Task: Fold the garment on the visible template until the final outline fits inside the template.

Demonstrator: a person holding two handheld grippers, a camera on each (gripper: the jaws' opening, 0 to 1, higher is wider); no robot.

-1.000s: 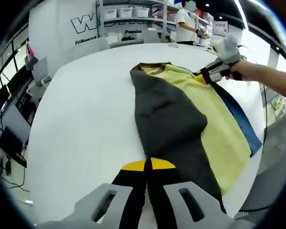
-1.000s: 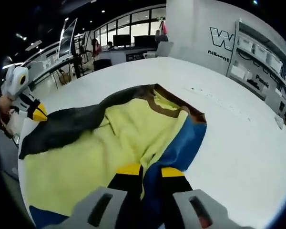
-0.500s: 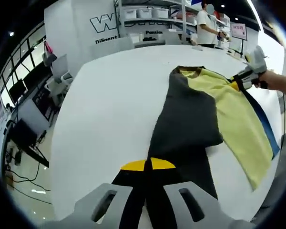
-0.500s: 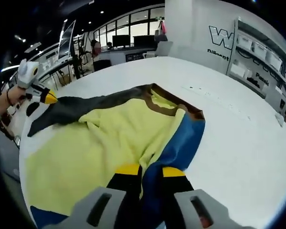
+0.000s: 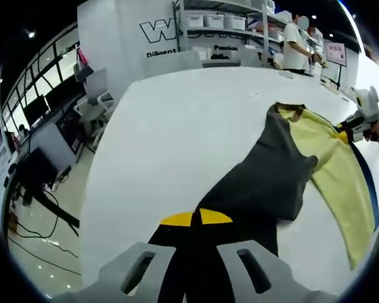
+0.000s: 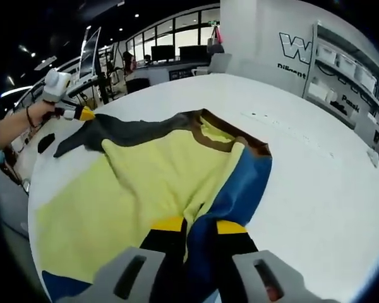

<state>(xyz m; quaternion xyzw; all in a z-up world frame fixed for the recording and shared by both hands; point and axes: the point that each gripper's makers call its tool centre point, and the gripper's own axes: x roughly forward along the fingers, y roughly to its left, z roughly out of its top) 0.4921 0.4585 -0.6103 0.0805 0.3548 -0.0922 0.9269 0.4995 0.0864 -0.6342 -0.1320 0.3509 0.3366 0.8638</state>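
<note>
A garment with a yellow body (image 6: 132,189), a brown collar (image 6: 224,136), a dark grey sleeve (image 5: 259,183) and a blue sleeve (image 6: 237,183) lies on the white table (image 5: 170,126). My left gripper (image 5: 196,218) is shut on the end of the grey sleeve, which stretches away from the yellow body (image 5: 331,164). In the right gripper view the left gripper (image 6: 82,113) appears at the far left, held by a hand (image 6: 19,123). My right gripper (image 6: 192,225) is shut on the blue sleeve where it meets the yellow cloth. It shows as the right gripper (image 5: 357,123) at the far right edge.
Shelves with white bins (image 5: 221,25) and a standing person (image 5: 297,44) are behind the table. Office chairs (image 5: 95,95) and desks with monitors (image 6: 158,53) stand beyond the table's edge. Bare table top (image 6: 328,189) spreads to the right of the blue sleeve.
My left gripper has drawn the grey sleeve off the yellow body and outward, away from the right gripper. More yellow cloth is uncovered. The right gripper has stayed put.
</note>
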